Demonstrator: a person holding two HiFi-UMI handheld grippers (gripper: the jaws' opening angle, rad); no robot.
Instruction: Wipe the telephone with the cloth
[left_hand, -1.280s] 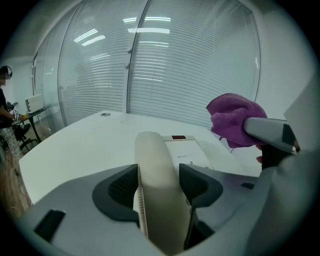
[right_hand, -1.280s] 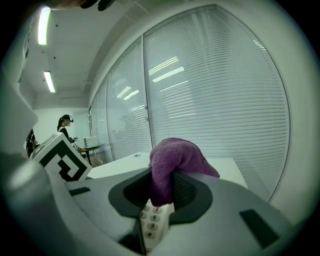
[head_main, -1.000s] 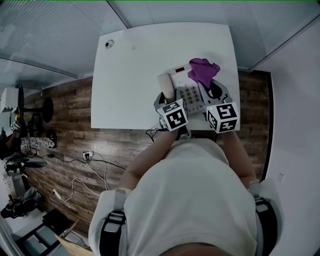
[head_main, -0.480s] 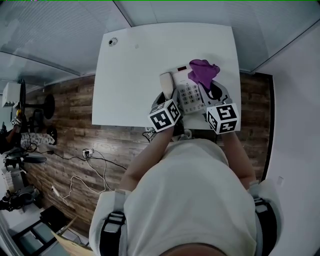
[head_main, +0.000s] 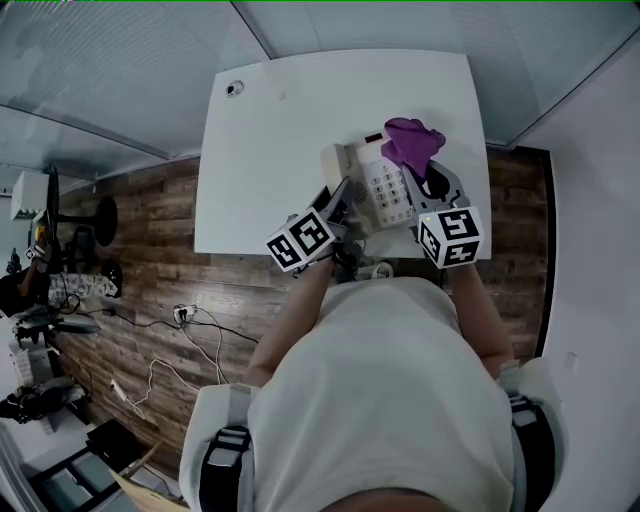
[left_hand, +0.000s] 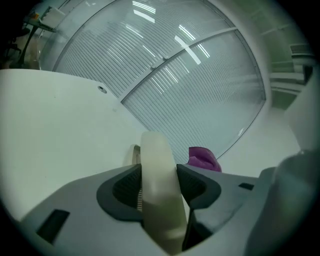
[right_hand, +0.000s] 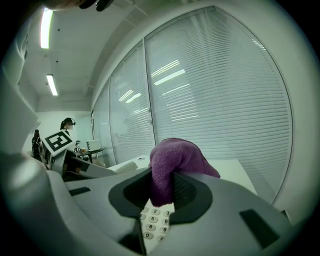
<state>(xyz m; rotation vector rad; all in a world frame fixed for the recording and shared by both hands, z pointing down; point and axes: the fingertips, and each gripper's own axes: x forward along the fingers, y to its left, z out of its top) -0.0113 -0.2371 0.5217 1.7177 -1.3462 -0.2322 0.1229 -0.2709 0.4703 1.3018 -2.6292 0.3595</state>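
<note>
While the telephone (head_main: 380, 185) stands on the white table (head_main: 270, 140), its cream handset (left_hand: 159, 190) is clamped between the jaws of the left gripper (head_main: 336, 196) at the telephone's left side. These jaws have just been closing. In the left gripper view both dark pads (left_hand: 125, 187) are seen pressed against the handset's flanks, so the claw is set fairly wide on it. The handset is shown upright between the pads, with its rounded end raised above them. Whether it is clear of the telephone's cradle cannot be told.

The purple cloth (right_hand: 172, 162) is pinched in the right gripper (head_main: 427, 172), whose jaws are drawn narrow on a fold of it. From the head view the cloth is seen bunched over the telephone's far right corner. In the right gripper view its lower end is shown hanging just above the telephone's number keys (right_hand: 154, 222); whether it touches them cannot be told.

A small round fitting (head_main: 235, 89) is set in the table well beyond the telephone, to its far left. Wood-plank flooring (head_main: 140, 220) is seen past the table edge to the telephone's left. A glazed wall with slatted blinds (right_hand: 215, 90) is seen behind the telephone.
</note>
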